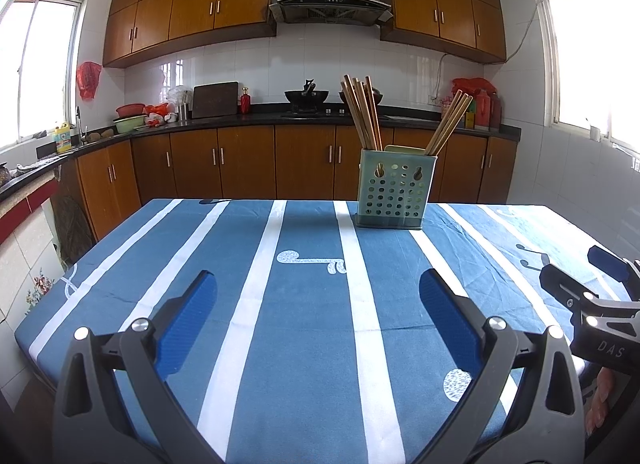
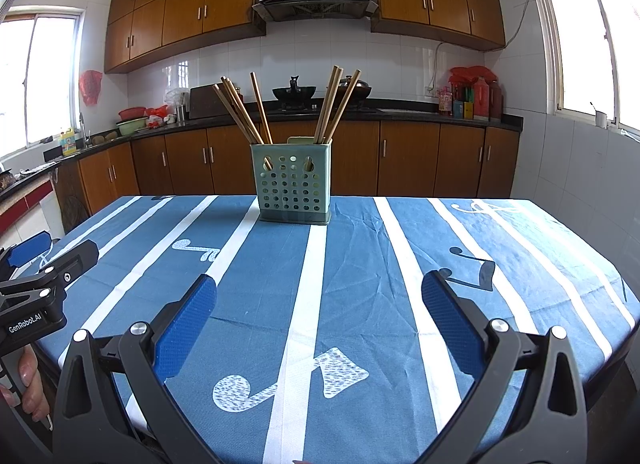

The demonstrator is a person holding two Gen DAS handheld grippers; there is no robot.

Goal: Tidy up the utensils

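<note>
A pale green perforated utensil holder (image 1: 394,189) stands near the far edge of the table, also in the right wrist view (image 2: 294,184). Wooden chopsticks (image 1: 363,112) stand in it in two bunches, left (image 2: 244,110) and right (image 2: 334,104). My left gripper (image 1: 318,288) is open and empty, low over the near part of the table. My right gripper (image 2: 318,290) is open and empty, beside it on the right. Each gripper shows at the edge of the other's view, the right one (image 1: 576,268) and the left one (image 2: 54,246).
The table carries a blue cloth with white stripes and music-note prints (image 1: 304,304). Behind it runs a kitchen counter (image 1: 260,110) with a wok, bowls and bottles, brown cabinets below and above. Windows on both side walls.
</note>
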